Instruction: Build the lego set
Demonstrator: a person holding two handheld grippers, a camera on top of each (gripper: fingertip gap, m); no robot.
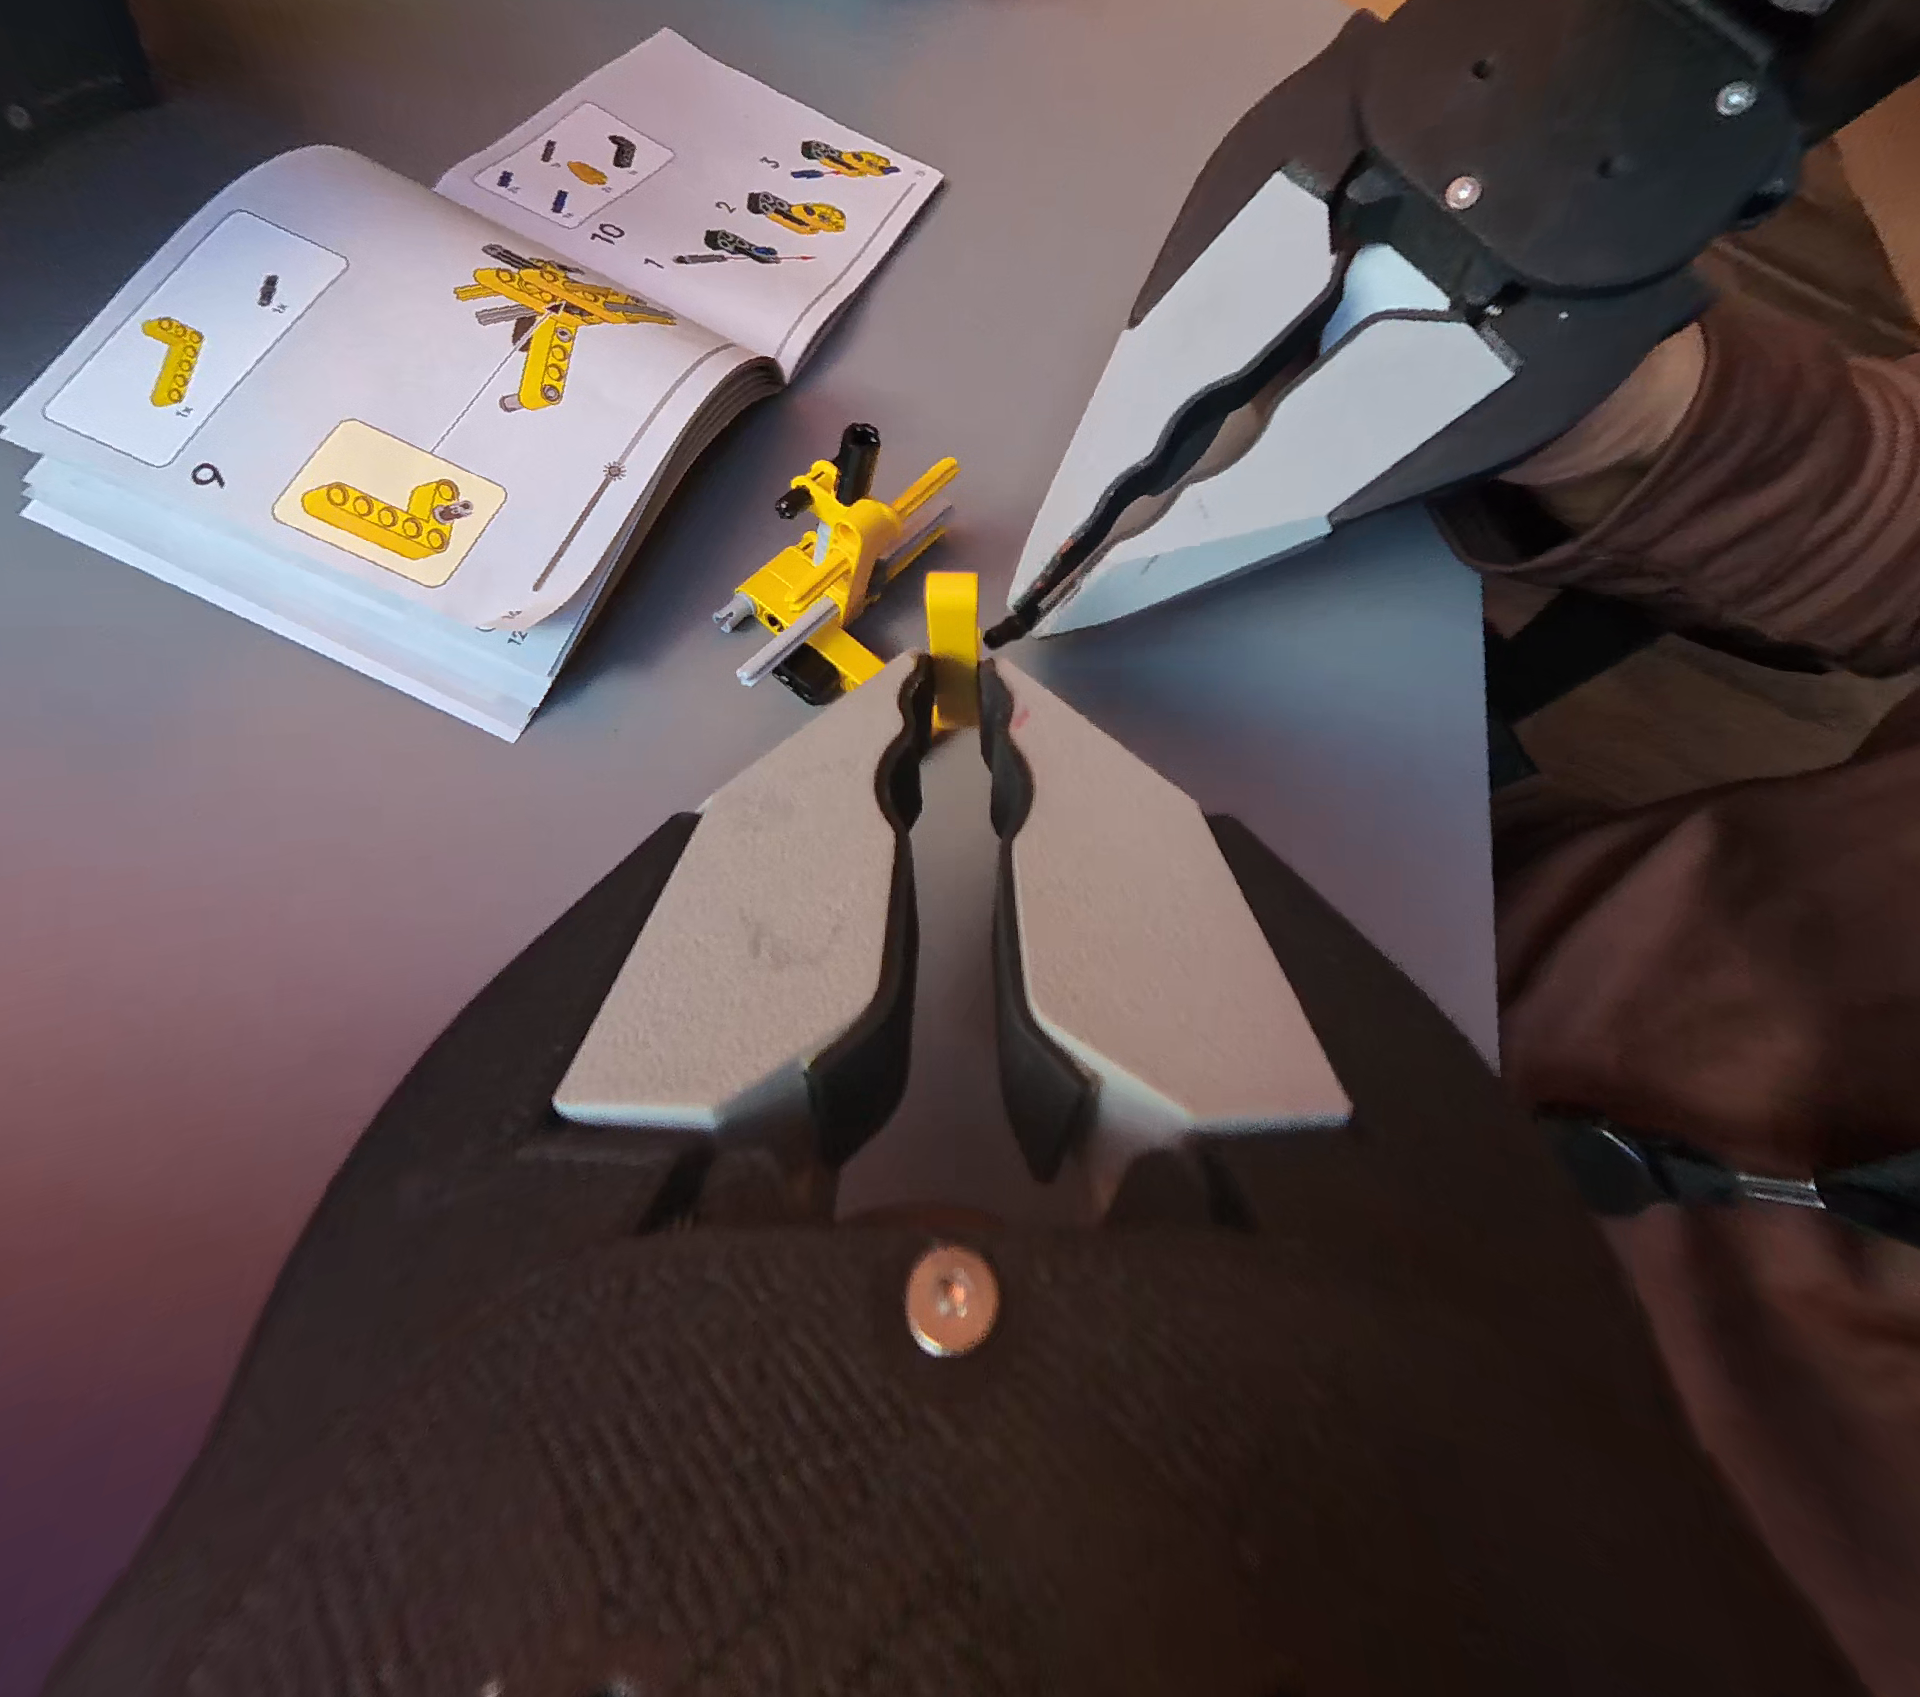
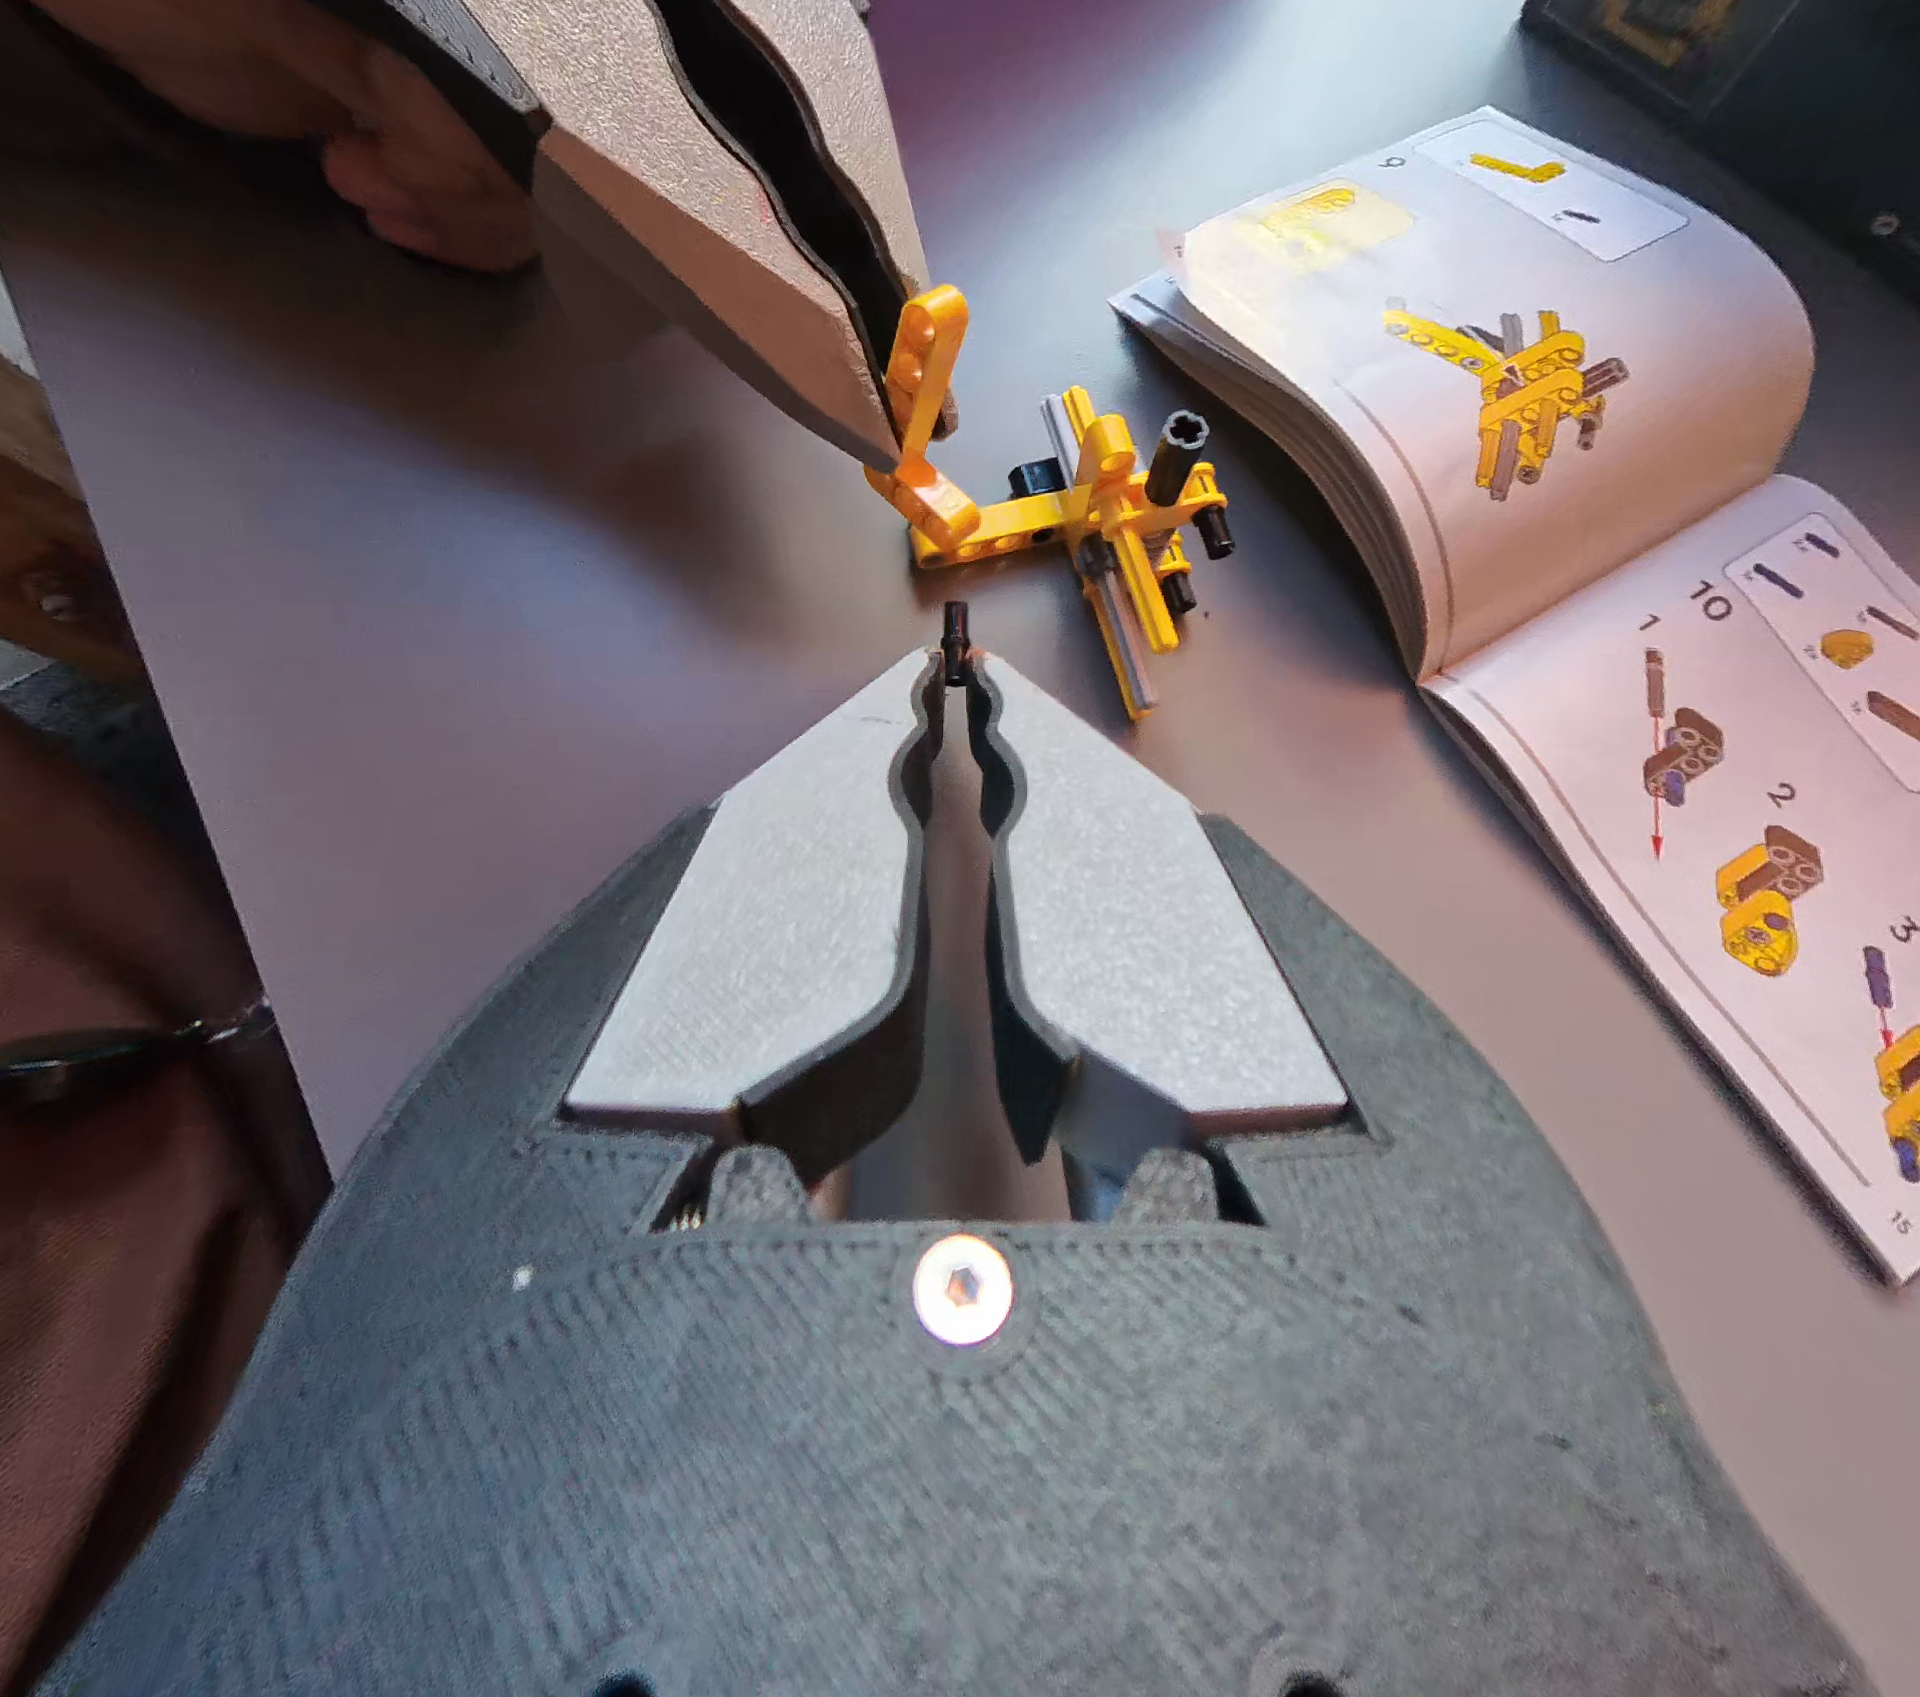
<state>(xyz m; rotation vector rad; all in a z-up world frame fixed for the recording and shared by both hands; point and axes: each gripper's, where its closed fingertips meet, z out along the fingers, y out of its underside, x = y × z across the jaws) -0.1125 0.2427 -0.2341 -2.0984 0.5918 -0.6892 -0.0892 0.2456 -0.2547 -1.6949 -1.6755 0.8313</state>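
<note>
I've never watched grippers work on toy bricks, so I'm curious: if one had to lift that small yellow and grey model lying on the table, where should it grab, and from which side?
Probably the flat yellow beam sticking out of the model: its two long parallel faces suit flat pads. Come from above, closing across its width, because the pins and axles crowd the other end.

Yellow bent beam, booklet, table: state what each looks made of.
Yellow bent beam: probably moulded plastic, smooth and slightly glossy, with round holes. Booklet: thin printed paper, its pages curl. Table: smooth grey matt surface, perhaps laminate; cannot tell.
</note>
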